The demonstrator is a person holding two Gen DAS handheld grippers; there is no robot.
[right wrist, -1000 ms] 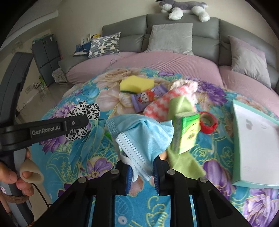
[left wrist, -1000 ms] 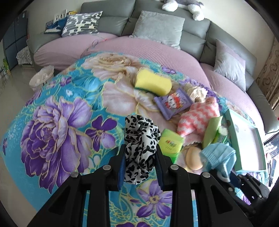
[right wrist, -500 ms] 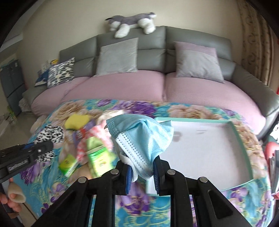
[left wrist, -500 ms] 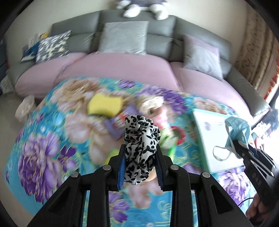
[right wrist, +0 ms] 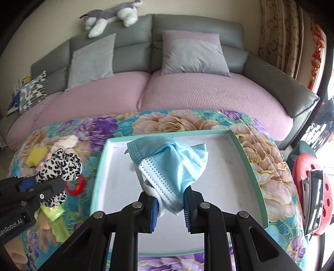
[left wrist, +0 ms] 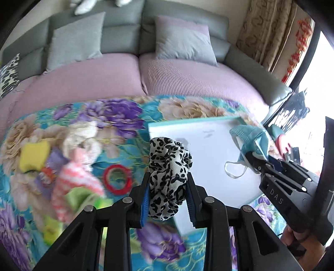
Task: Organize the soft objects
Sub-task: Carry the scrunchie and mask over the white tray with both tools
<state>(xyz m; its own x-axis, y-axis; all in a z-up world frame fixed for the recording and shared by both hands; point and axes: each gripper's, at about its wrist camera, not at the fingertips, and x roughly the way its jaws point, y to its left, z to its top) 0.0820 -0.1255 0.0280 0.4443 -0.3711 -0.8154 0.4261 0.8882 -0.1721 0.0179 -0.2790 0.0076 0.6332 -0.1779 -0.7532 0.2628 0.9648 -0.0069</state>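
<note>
The left gripper [left wrist: 168,196] is clamped on a black-and-white leopard-print scrunchie [left wrist: 169,177], which stands bunched between the blue pads with its long axis running up out of the jaws and away from the camera. It hangs above the near left corner of a shallow white tray [left wrist: 200,123] with a teal rim. The right gripper [right wrist: 169,205] is clamped on a crumpled blue face mask [right wrist: 171,164]; the mask rises from the jaws and fans out to both sides, its pleated edge slanting down to the left, with an ear loop trailing beside the left pad. It is held over the middle of the tray.

The tray lies at the right end of a turquoise floral bedspread [right wrist: 187,121]. Towards the left edge sits a blurred heap: a yellow sponge [left wrist: 34,154], a pink-and-white striped cloth [left wrist: 77,179], a red ring [left wrist: 118,179], perhaps a roll of tape, and something green. Behind is a grey sofa [right wrist: 196,27] with mauve seat covers, grey cushions [right wrist: 193,55] and a plush husky [right wrist: 112,15] on its back. Patterned curtains [right wrist: 277,37] hang at the right.
</note>
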